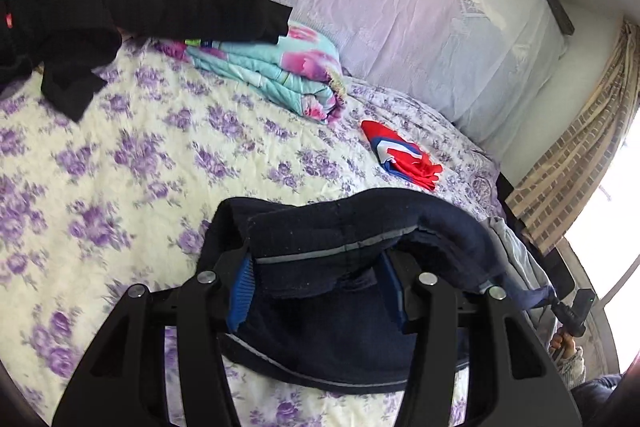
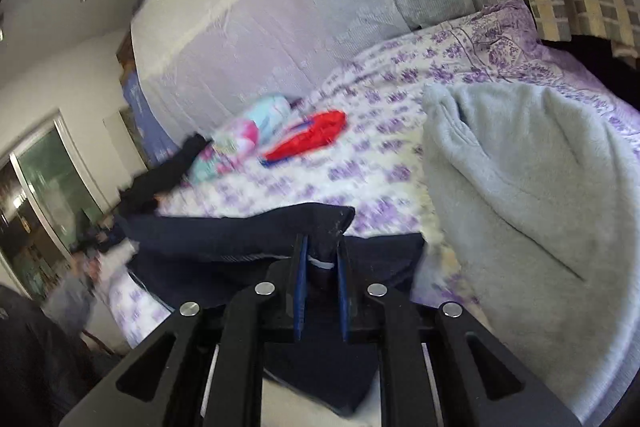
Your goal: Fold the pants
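Left tool [image 1: 316,281] pinches a thick bunch of the navy pants [image 1: 360,227]; right tool [image 2: 322,259] pinches another part, stretching them over the bed [image 1: 132,155] for folding.

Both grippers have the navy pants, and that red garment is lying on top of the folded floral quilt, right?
Not quite. The red garment lies on the bedspread beside the floral quilt, apart from it, as the left wrist view shows. The rest holds: the left gripper and right gripper both have the navy pants.
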A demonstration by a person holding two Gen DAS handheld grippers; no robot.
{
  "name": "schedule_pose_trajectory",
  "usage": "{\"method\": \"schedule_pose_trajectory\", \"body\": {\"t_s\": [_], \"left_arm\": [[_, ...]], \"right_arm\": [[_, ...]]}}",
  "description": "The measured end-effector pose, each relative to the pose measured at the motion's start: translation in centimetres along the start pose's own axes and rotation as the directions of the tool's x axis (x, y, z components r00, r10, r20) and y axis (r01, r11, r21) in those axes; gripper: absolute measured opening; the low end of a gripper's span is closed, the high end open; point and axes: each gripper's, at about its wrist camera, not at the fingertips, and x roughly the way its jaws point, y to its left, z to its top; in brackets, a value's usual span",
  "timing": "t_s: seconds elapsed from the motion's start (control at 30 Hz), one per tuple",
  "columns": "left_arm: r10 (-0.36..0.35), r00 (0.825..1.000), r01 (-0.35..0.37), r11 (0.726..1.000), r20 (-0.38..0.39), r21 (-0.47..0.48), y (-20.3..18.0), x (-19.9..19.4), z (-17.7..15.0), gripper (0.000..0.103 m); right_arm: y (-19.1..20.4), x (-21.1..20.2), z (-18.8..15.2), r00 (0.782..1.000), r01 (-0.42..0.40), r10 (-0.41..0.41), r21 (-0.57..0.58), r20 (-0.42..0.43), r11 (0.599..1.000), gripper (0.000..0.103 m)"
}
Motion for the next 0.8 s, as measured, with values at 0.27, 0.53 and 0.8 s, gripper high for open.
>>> {"method": "schedule_pose_trajectory", "body": {"t_s": [0.27,0.53,0.8], "left_arm": [[0.114,0.973,-0.122,0.992,-0.200,-0.030,3.0,0.8,-5.3,0.063],[0.233,0.972,-0.234,0.971,-0.024,-0.046,2.4,-5.9,-5.6,0.073],[0.272,0.960,-0.281,0.919,0.070,0.276,-8.8,-3.0,-4.9,0.082]], "right_arm": [[-1.1,-5.1,-3.9,0.998,0.027,-0.034,0.147,0.049,0.989,0.063],[4.7,-2.7,-0.3,0.974,-0.194,0.172,0.150,0.149,0.969,0.080],[10.3,4.7,-0.8,0.981,-0.189,0.191,0.073,-0.030,0.979,0.082]]}}
